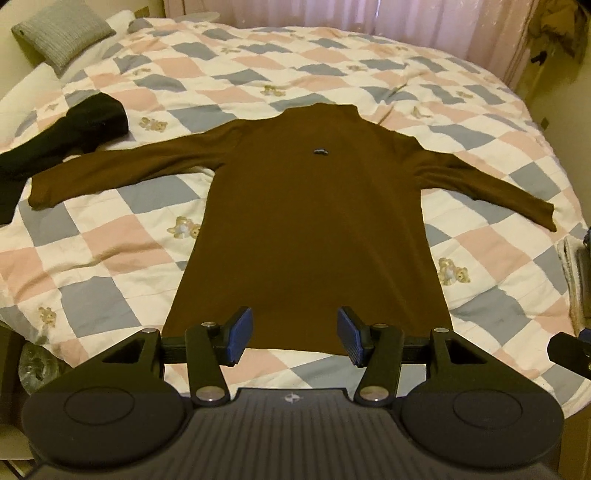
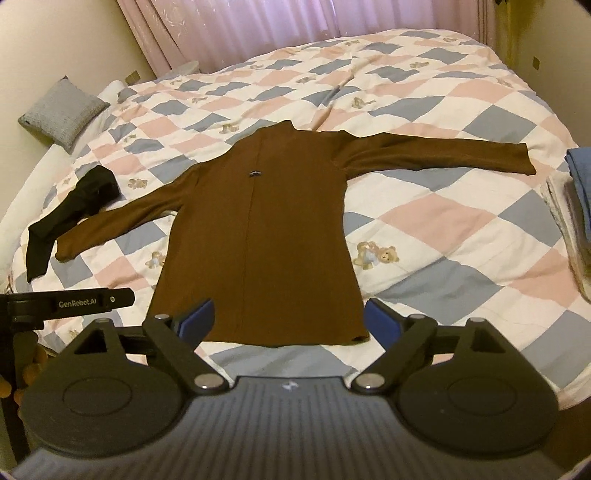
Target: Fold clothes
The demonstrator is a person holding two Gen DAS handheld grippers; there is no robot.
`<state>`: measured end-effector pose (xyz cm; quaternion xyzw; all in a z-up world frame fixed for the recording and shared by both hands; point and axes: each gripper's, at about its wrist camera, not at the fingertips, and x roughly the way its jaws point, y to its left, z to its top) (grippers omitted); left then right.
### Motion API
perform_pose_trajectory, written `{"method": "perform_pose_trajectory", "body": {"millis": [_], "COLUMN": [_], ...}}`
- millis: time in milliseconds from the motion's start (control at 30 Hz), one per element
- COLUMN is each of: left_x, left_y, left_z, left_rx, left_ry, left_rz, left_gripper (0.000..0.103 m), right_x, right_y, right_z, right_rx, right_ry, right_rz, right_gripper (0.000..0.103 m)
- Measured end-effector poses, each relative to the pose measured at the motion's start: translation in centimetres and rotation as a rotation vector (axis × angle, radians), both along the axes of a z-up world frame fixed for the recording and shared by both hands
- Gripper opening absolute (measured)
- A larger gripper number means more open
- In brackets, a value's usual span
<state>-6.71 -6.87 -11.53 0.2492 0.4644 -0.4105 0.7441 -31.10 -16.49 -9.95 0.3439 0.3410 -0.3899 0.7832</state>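
A brown long-sleeved top [image 1: 306,229] lies flat on the bed with both sleeves spread out and its hem toward me; it also shows in the right wrist view [image 2: 273,236]. A small dark label [image 1: 319,151] sits on its upper chest. My left gripper [image 1: 295,334] is open and empty, hovering just above the hem. My right gripper [image 2: 288,321] is open wide and empty, also over the hem. The left gripper's body [image 2: 70,302] shows at the left edge of the right wrist view.
The bed has a pink, blue and white checked quilt [image 1: 122,236]. A black garment [image 1: 70,136] lies at the left by the sleeve end. A grey cushion [image 1: 61,31] sits at the far left. Folded blue and white clothes [image 2: 578,206] are stacked at the right edge. Pink curtains [image 2: 280,26] hang behind.
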Motion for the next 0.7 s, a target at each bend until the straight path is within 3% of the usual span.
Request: {"method": "perform_pose_trajectory", "body": {"millis": [433, 700], "left_x": [0.1, 3.5], "left_y": [-0.7, -2.4], "left_z": [0.5, -1.1], "left_rx": [0.018, 0.043], "left_ry": [-0.052, -0.006], "left_rz": [0.018, 0.029], "left_gripper": [0.059, 0.059], "right_x": [2.2, 3.3], "right_y": [-1.7, -5.8], "right_z": [-1.2, -4.1], "right_rx": [0.025, 0.140], "right_ry": [0.035, -0.007], "right_rz": [0.053, -0.004], "right_gripper": [0.087, 0.088]}}
